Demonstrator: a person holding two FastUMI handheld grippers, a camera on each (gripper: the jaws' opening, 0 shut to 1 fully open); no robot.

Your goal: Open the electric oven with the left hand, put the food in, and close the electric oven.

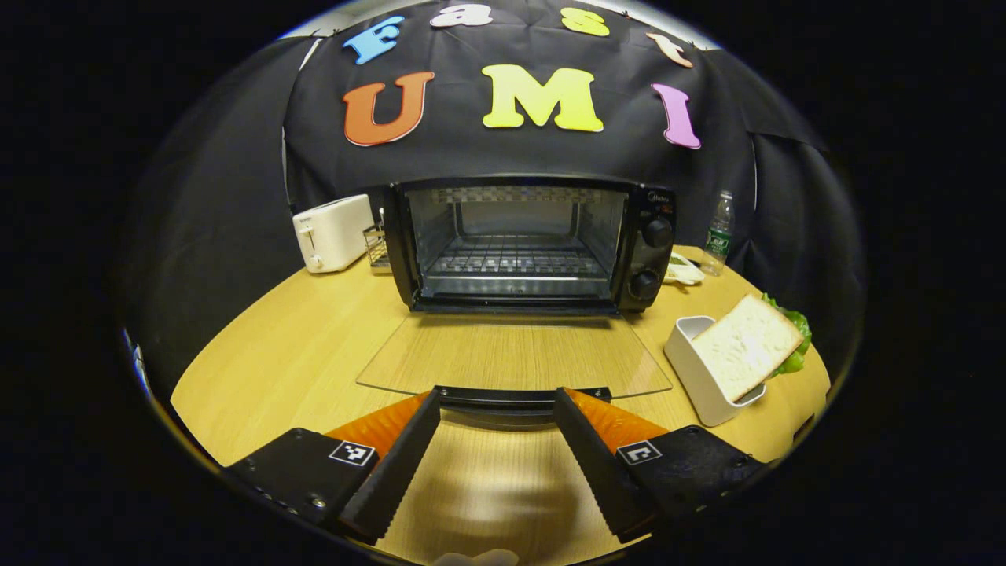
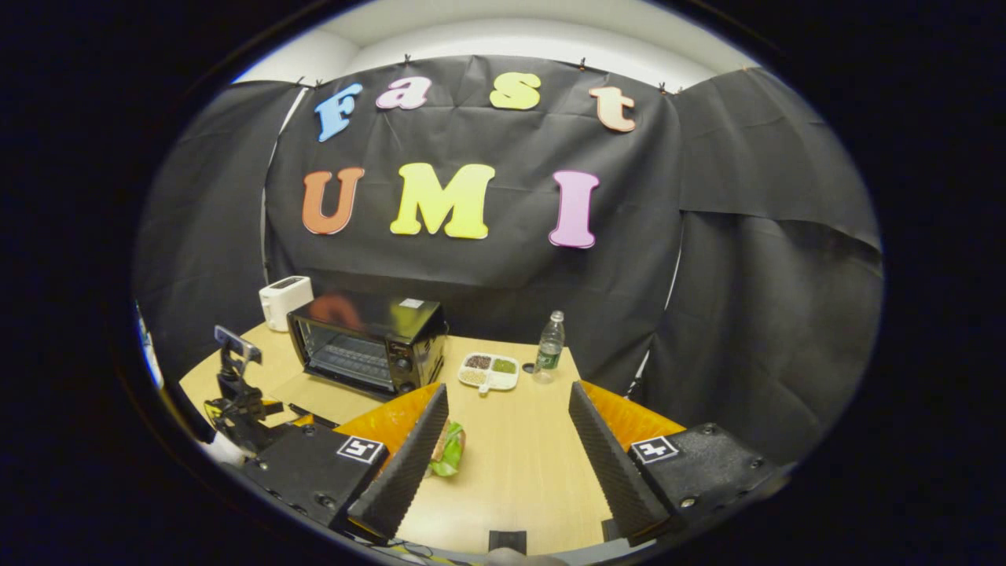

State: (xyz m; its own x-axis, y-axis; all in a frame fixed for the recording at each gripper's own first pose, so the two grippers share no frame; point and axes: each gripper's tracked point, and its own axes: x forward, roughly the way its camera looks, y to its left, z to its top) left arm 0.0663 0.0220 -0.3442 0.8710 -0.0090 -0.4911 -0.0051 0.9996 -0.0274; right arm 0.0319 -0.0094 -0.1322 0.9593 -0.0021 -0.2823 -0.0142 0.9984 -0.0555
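The electric oven [image 1: 526, 244] stands at the back of the wooden table [image 1: 275, 346], against the booth's cloth wall, with its glass door [image 1: 515, 354] swung fully down and lying flat toward the camera, so the wire rack [image 1: 515, 259] inside is bare and reachable. The door's dark handle [image 1: 523, 395] runs crosswise, just ahead of the left gripper [image 1: 497, 452], whose fingers are spread apart with nothing between them; the handle lies across the gap at their tips, but whether they touch it cannot be told.

The food, a sandwich [image 1: 750, 346] of white bread with green lettuce, leans in a white holder [image 1: 695, 369] to the right of the oven's door, its long axis tilted up and away from the oven. In the right gripper view the sandwich [image 2: 446, 450] lies just beside the inner face of the right gripper's left finger, low and to the left of the gap, with the oven [image 2: 365, 346] farther off on the left.

The right gripper [image 2: 503, 452] is spread wide, empty, raised above the table and angled down. It is probably the nearer one for the pickup, and needs to shift left and descend to straddle the bread.

Beyond the oven: a white toaster [image 1: 334, 232] to its left, a water bottle [image 1: 719, 233] and a divided dish [image 2: 489, 371] to its right.
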